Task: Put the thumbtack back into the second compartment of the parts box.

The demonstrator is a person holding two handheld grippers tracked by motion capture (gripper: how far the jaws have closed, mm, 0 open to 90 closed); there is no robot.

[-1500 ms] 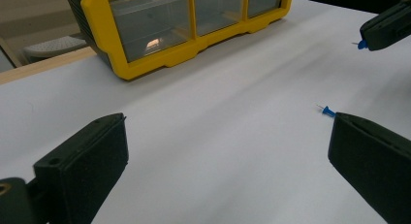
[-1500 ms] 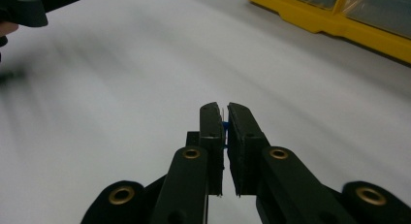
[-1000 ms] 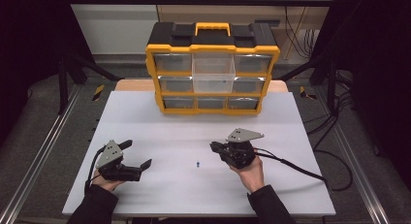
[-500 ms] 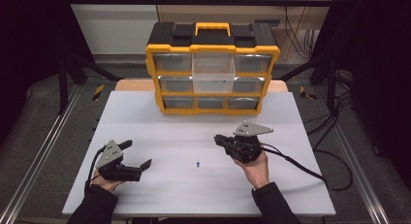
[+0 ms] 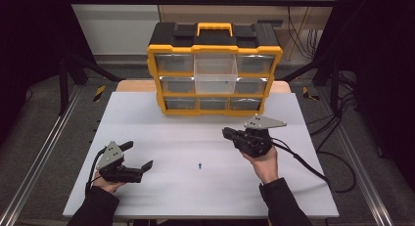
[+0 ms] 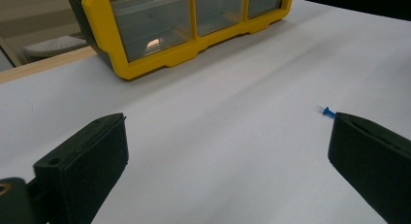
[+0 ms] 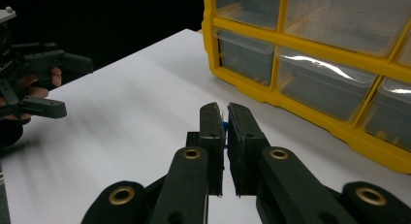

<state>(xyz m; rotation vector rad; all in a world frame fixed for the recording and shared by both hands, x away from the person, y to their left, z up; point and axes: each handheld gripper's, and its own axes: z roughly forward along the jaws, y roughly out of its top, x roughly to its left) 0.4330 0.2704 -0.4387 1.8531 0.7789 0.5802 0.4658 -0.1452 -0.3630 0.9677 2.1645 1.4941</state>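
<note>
Left gripper (image 5: 136,158): jaws spread wide, empty, resting low on white table (image 5: 161,138); loose blue pushpin (image 6: 328,112) just off tip of one pad. Right gripper (image 7: 224,118): pads pressed together, pinching second blue pin (image 7: 224,132) near fingertips. Judgement: keep squeeze steady, carry level toward organizer (image 5: 214,69), aim for pulled-out clear drawer (image 5: 216,75) ahead of fingertips. Hazard: tiny pin slipping from pads; yellow frame edge beside fingertips.

Small blue pin (image 7: 224,132), apparently a pushpin, pinched upright-ish between closed pads
</note>
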